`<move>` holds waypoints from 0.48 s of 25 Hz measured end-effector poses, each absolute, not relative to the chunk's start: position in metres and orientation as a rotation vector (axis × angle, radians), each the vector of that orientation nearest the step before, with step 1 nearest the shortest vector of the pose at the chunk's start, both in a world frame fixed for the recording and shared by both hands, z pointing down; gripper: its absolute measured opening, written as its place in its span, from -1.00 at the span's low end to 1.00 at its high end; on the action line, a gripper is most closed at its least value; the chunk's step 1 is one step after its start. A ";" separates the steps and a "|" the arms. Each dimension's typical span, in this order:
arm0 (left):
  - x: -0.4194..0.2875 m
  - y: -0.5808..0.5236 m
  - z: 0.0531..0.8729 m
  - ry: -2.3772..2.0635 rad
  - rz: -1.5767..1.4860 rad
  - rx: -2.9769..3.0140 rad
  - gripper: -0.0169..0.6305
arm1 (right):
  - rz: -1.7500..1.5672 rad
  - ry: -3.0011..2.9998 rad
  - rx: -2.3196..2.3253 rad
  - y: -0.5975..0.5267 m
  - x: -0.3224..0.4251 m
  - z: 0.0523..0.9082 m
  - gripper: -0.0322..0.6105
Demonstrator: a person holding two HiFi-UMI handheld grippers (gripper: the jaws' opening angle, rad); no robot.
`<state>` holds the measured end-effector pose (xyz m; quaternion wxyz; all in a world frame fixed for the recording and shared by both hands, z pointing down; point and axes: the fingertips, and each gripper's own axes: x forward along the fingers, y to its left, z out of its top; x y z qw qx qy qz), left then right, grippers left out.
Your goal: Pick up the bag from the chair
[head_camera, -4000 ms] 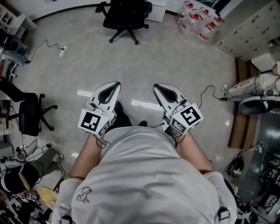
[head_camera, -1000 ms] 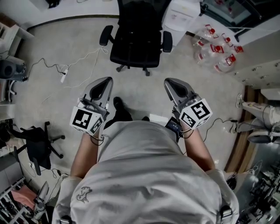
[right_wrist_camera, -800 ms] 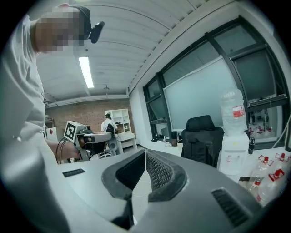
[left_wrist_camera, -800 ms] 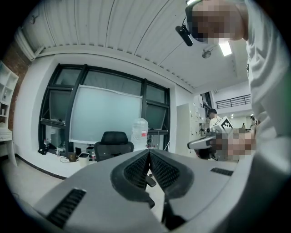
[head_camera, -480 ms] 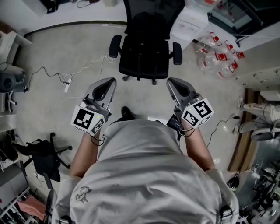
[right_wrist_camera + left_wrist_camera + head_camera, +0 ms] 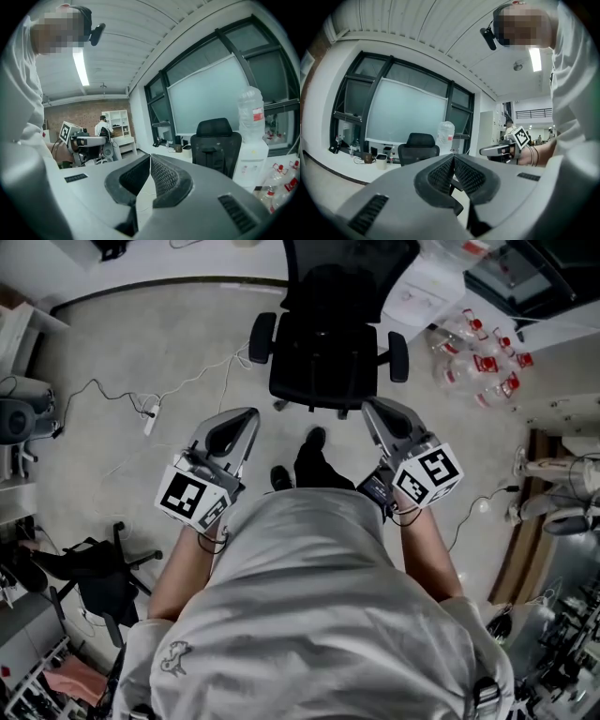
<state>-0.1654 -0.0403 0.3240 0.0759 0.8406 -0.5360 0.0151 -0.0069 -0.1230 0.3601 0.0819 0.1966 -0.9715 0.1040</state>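
Black swivel chair (image 6: 324, 357), two armrests; bag not distinguishable on seat

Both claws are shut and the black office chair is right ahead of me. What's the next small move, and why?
Probably a step closer to the black mesh office chair. The left claw and right claw are both shut and empty, and their tips appear just short of the seat. The seat is too dark to make out a bag from here, so closing in comes first.

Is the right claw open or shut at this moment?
Shut. In the right gripper view the right claw is closed tip to tip, with nothing held between.
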 end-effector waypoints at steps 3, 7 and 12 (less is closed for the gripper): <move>-0.178 -0.047 0.328 -1.629 0.066 2.500 -0.91 | 0.292 -2.910 0.582 -0.137 -0.017 0.363 -0.79; -0.198 -0.067 0.331 -1.664 0.093 2.475 -0.91 | 0.316 -2.919 0.566 -0.168 -0.033 0.369 -0.79; -0.230 -0.104 0.334 -1.693 0.104 2.437 -0.91 | 0.344 -2.912 0.548 -0.210 -0.056 0.374 -0.79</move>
